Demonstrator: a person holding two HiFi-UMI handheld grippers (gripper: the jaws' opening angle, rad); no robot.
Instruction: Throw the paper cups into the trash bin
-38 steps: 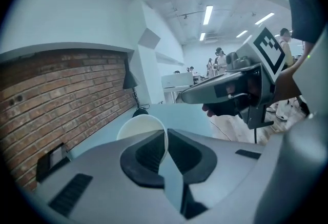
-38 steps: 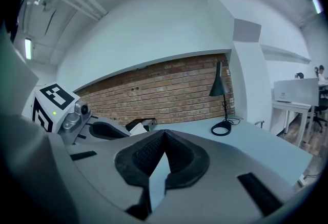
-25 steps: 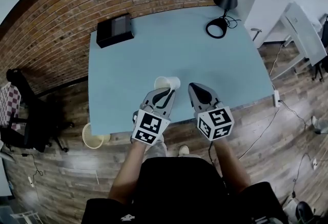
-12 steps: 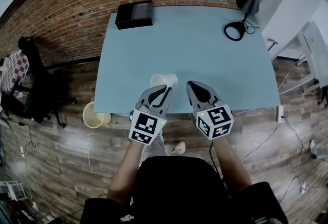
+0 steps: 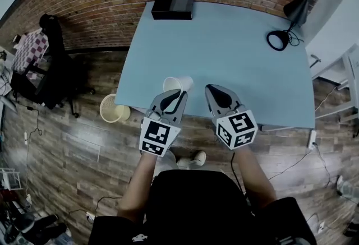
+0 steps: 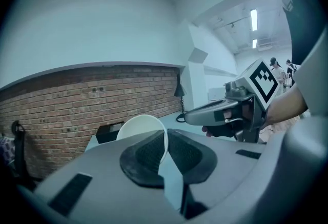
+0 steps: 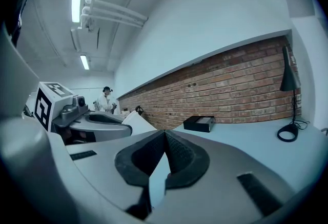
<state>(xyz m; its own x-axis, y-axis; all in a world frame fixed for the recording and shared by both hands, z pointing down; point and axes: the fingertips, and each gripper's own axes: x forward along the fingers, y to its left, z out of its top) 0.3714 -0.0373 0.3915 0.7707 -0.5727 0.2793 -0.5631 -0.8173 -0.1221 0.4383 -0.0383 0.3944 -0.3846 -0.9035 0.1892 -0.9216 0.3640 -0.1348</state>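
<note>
Head view: left gripper (image 5: 179,94) holds the paper cup (image 5: 177,83) over the near edge of the table (image 5: 235,42). The cup is on its side, its round open end turned to the left of the picture. It sits right at the tips of the left fingers and sticks out past them toward the table.

Left gripper view: the thin white wall of the paper cup (image 6: 137,128) runs down between the two dark pads (image 6: 146,155). The fingers are closed to a narrow gap and both pads press on that wall. Most of the cup shows to the left of the gap, above the left pad.

Right gripper (image 5: 211,91): just beside the left one, on the cup's right, not touching the cup. Right gripper view: fingers (image 7: 179,159) closed tip to tip, nothing between them. The cup (image 7: 137,121) shows at the left, behind the other gripper.

Trash bin (image 5: 114,108): on the wood floor, off the table's left edge, near the table's near left corner. It is well apart from the cup, to its lower left in the head view.
</note>
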